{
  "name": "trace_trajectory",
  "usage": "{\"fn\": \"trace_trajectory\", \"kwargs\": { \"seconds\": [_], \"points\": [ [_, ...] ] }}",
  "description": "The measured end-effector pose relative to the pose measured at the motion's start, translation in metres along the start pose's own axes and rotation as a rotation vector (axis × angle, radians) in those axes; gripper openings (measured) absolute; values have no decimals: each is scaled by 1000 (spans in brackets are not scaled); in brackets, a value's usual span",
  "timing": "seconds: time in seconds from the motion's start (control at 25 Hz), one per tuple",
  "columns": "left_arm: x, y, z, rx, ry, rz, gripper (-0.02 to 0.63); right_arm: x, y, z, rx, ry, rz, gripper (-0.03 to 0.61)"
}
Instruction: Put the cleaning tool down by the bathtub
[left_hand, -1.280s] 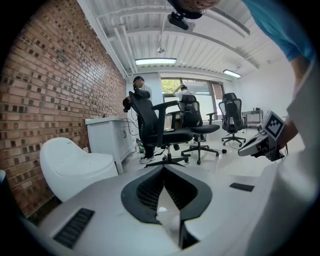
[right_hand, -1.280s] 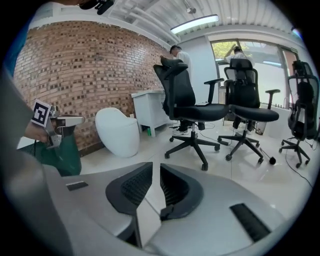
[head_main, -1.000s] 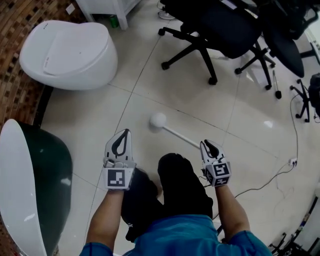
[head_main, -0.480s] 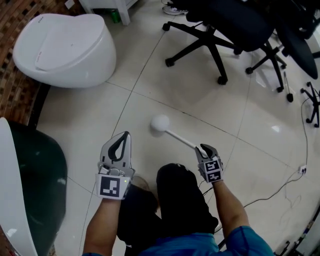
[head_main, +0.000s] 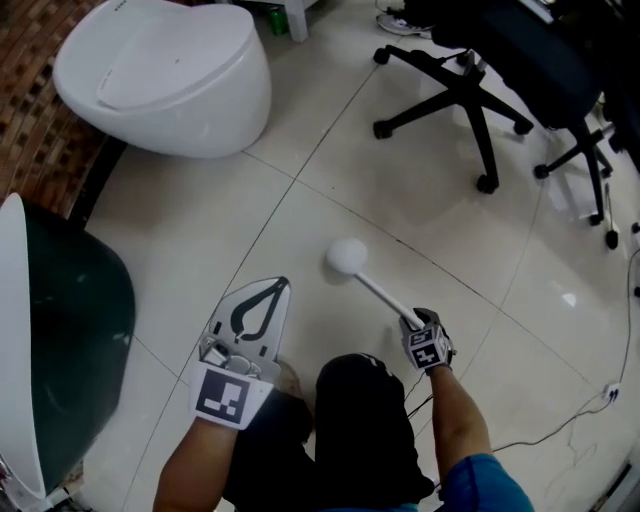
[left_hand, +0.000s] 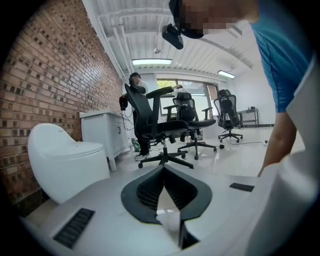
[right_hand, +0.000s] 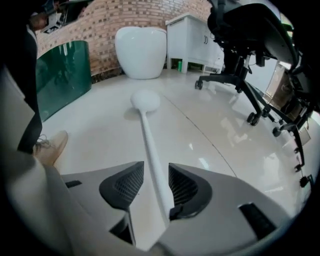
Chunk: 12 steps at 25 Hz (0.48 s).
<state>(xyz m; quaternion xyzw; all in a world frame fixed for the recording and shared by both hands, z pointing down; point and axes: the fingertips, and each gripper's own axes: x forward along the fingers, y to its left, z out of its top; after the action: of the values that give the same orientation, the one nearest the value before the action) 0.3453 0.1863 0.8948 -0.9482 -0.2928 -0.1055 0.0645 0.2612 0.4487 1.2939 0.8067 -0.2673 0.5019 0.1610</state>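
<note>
Bathtub (head_main: 12, 340) at 9 o'clock in the head view: white rim, dark green glass wall; what's inside it can't be made out from here; white toilet (head_main: 165, 75) at 11 o'clock, lid down; office chairs (head_main: 472, 110) at 1 to 2 o'clock, black, on castor bases; white cabinet (left_hand: 102, 132) beside the toilet in the left gripper view.

Cleaning tool (head_main: 349, 257): all white, round ball head on a thin straight handle; head looks to be resting on the pale floor tiles near frame centre, handle running back toward 4 o'clock into the right gripper (head_main: 420, 320); well apart from the tub, which is at its 9 o'clock.

Right gripper's jaws have just been opening; they stand wide, with the handle between the pads and a clear gap on the left pad side, so no clamp on it; left gripper (head_main: 278, 292) at 7 o'clock has its tips closed together with nothing in them.

Count: one tub, one toilet, one tool, two grippers; two chairs in the head view, three in the left gripper view.
</note>
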Motion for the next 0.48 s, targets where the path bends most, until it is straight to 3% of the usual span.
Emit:
{"fn": "trace_trajectory", "kwargs": {
  "seconds": [0.28, 0.48],
  "points": [
    [0, -4, -6, 14, 51, -4, -3, 43, -7, -9, -77, 92, 10, 184],
    [3, -7, -8, 10, 76, -9, -3, 61, 3, -22, -200, 187, 96, 176]
  ]
}}
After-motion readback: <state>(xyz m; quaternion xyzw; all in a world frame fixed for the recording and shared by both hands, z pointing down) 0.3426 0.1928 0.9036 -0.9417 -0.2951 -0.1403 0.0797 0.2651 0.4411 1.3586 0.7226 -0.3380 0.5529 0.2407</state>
